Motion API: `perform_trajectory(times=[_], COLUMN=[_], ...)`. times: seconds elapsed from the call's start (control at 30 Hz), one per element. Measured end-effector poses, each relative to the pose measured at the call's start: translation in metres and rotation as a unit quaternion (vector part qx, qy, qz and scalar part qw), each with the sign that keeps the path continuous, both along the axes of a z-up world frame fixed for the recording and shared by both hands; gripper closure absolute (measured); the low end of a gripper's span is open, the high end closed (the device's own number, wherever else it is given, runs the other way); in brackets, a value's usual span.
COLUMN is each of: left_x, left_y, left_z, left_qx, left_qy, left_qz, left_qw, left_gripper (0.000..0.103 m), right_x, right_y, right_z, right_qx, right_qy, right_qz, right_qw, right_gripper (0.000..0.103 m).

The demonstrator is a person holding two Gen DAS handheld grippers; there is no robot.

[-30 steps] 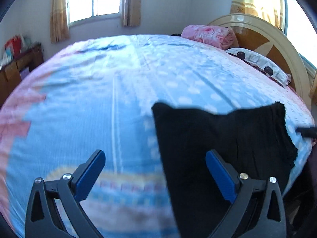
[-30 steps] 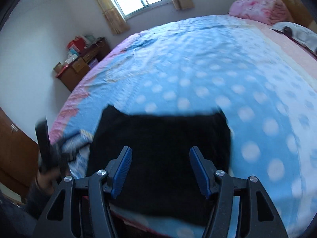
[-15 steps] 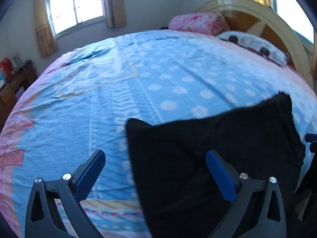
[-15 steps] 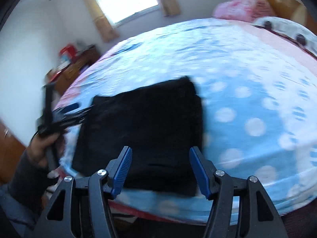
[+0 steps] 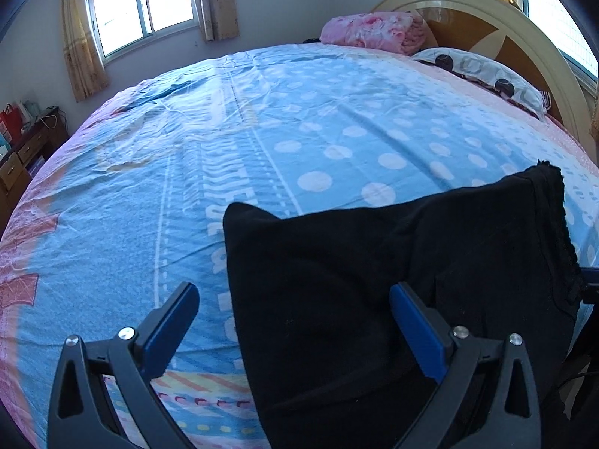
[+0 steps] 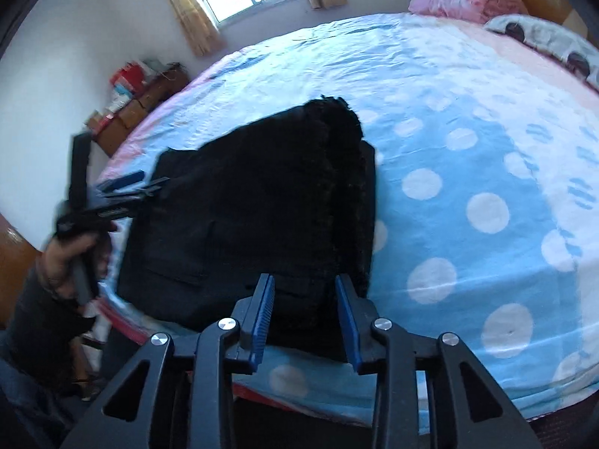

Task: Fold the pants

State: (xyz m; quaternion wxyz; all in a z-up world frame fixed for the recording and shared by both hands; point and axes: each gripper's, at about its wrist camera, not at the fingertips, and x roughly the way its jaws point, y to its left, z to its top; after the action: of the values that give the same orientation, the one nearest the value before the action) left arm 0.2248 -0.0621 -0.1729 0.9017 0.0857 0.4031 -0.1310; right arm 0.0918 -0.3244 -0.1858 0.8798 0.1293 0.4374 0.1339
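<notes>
While the bed (image 5: pixel 284 119) fills both views, its blue dotted sheet carries large white lettering, creased and partly covered, unreadable. Black pants (image 5: pixel 393 280) lie folded at the near edge, ahead of both tongs, under the left tongs' right finger. Left tongs (image 5: pixel 294 321) spread wide, holding nothing, just above the pants' left edge. Right tongs (image 6: pixel 305 308) parted narrowly, hovering over the pants' near hem; contact unclear.

A home bedroom is shown: a bed (image 5: pixel 337 119) spread with a blue dotted sheet, a curved headboard (image 5: pixel 486 18), pillows (image 5: pixel 483 71), a curtained window (image 5: pixel 142 3) and a wooden dresser (image 5: pixel 22 157).
</notes>
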Motion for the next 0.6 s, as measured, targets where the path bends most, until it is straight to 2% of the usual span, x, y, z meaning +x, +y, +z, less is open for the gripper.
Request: perform_trajectory(times=[0.07, 0.13, 0.2, 0.27, 0.37, 0.5, 0.6], left_x=[0.001, 0.002, 0.003, 0.005, 0.007, 0.010, 0.019], left_y=[0.002, 0.002, 0.002, 0.000, 0.001, 0.007, 0.007], left_z=[-0.001, -0.003, -0.003, -0.004, -0.003, 0.004, -0.001], left_qx=[-0.006, -0.009, -0.008, -0.006, -0.007, -0.002, -0.006], left_qy=[0.004, 0.006, 0.006, 0.008, 0.008, -0.006, 0.003], left_qz=[0.000, 0.000, -0.001, -0.003, -0.004, 0.004, 0.001], left_qw=[1.0000, 0.9999, 0.9999, 0.9999, 0.9999, 1.0000, 1.0000], left_gripper=[0.000, 0.000, 0.000, 0.000, 0.000, 0.000, 0.000], right_x=[-0.009, -0.015, -0.016, -0.014, -0.004, -0.003, -0.001], right_y=[0.004, 0.005, 0.003, 0.004, 0.011, 0.009, 0.003], right_z=[0.003, 0.008, 0.012, 0.009, -0.001, 0.002, 0.004], right_qx=[-0.006, -0.026, -0.020, -0.006, -0.046, -0.047, -0.011], right_qy=[-0.013, -0.028, -0.035, -0.027, -0.013, -0.024, -0.020], right_qz=[0.017, 0.006, 0.000, 0.006, -0.001, -0.007, 0.009], right_qw=[1.000, 0.999, 0.999, 1.000, 0.999, 0.999, 1.000], right_gripper=[0.068, 0.068, 0.068, 0.068, 0.068, 0.068, 0.068])
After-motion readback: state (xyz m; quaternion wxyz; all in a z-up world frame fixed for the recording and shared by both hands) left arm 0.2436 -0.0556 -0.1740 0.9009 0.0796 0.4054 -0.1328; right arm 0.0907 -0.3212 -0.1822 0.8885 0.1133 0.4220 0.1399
